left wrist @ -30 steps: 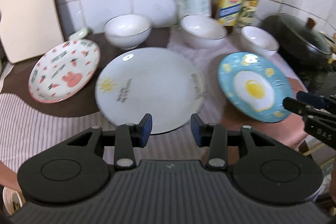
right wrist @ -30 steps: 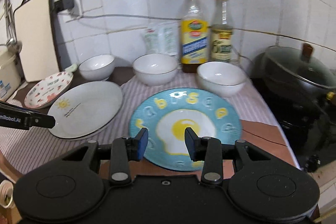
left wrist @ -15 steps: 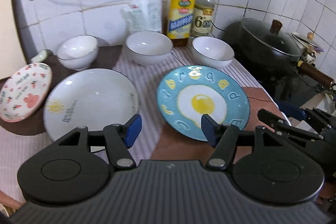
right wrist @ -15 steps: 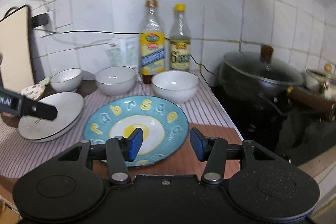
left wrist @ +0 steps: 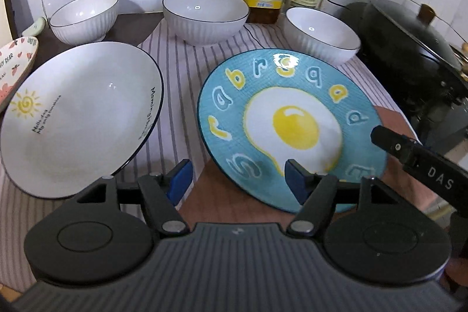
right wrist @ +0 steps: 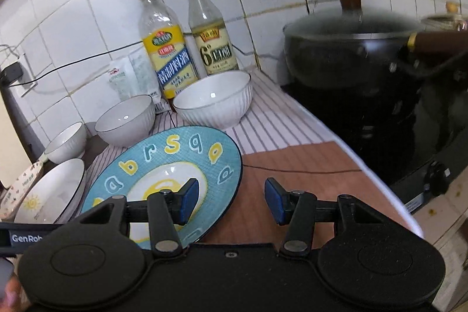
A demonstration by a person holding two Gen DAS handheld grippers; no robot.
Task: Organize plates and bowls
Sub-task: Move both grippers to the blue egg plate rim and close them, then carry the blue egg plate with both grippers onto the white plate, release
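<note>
Blue egg plate lettered "abrsqad"; white plate reads "Hello day"; left gripper opening, empty; right gripper released.

Left gripper opening, right gripper empty

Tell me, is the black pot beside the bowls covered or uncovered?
Covered: a lid with a brown knob sits on the black pot.

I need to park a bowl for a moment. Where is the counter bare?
The brown mat between the blue plate and the black pot is bare. A thin strip of striped cloth separates the plates. The back row of bowls and bottles is crowded.
</note>
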